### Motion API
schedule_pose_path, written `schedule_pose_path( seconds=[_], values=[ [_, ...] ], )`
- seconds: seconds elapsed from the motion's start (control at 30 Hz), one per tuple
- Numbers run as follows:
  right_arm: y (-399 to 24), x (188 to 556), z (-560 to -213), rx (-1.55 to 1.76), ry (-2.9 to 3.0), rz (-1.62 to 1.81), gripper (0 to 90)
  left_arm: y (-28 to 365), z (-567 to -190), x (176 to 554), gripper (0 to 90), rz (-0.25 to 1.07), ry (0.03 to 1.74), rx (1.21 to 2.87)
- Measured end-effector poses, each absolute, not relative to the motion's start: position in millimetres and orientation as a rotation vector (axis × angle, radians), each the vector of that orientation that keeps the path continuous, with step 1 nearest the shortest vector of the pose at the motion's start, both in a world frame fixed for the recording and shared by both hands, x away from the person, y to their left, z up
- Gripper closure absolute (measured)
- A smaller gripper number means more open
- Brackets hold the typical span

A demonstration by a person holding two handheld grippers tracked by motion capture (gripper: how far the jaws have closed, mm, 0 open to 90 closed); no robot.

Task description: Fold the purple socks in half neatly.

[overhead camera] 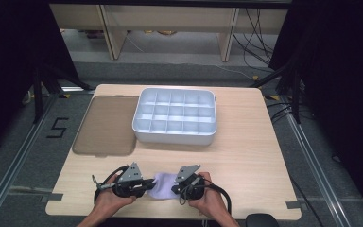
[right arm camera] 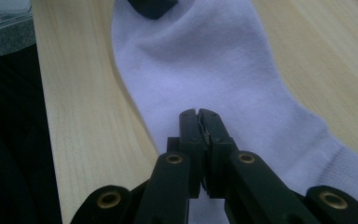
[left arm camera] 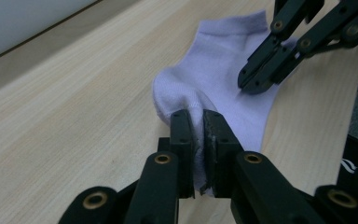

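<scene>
High view: sock (overhead camera: 163, 186) flat on desk (overhead camera: 246, 156) near edge, between my left gripper (overhead camera: 147, 184) and right gripper (overhead camera: 176, 188).

Left gripper view: left jaws clamped on sock fold; thin pinch, may slip out.

Right gripper view: right jaws together on sock; uneven pull could bunch it.

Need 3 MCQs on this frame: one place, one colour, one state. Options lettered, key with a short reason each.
1. Where does the sock lie?
A. in the divided tray
B. on the table's near edge between the two hand-held grippers
C. on the brown lid

2. What colour is the sock?
A. pale lilac
B. red
C. black

3. How is the left hand-held gripper?
A. wide open above the table
B. shut on a fold of the sock
C. shut on the tray's rim

Key:
1 B, the high view shows it between the hands, far from the tray.
2 A, both gripper views show lilac cloth.
3 B, the left gripper view shows cloth pinched between its jaws.
</scene>
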State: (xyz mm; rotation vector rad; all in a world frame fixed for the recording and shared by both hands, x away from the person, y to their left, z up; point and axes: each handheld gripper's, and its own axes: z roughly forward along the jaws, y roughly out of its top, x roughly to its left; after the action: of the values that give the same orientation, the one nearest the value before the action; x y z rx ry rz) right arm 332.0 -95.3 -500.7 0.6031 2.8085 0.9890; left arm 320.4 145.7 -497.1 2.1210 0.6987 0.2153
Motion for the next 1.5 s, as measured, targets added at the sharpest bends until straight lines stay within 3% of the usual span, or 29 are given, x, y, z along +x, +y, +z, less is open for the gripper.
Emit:
schedule_pose_path(
  seconds=[0.5,0.9,1.5],
  values=[
    [-73,324,-504,0.499,2.830,1.056,89.5,157,-480,312,83.0,0.165,0.649,2.067],
    [-95,344,-493,0.661,2.718,1.044,89.4,157,-477,311,82.9,0.154,0.665,2.044],
    [-64,346,-505,0.627,2.806,1.046,88.7,154,-476,313,82.6,0.133,0.648,2.052]
  ],
)
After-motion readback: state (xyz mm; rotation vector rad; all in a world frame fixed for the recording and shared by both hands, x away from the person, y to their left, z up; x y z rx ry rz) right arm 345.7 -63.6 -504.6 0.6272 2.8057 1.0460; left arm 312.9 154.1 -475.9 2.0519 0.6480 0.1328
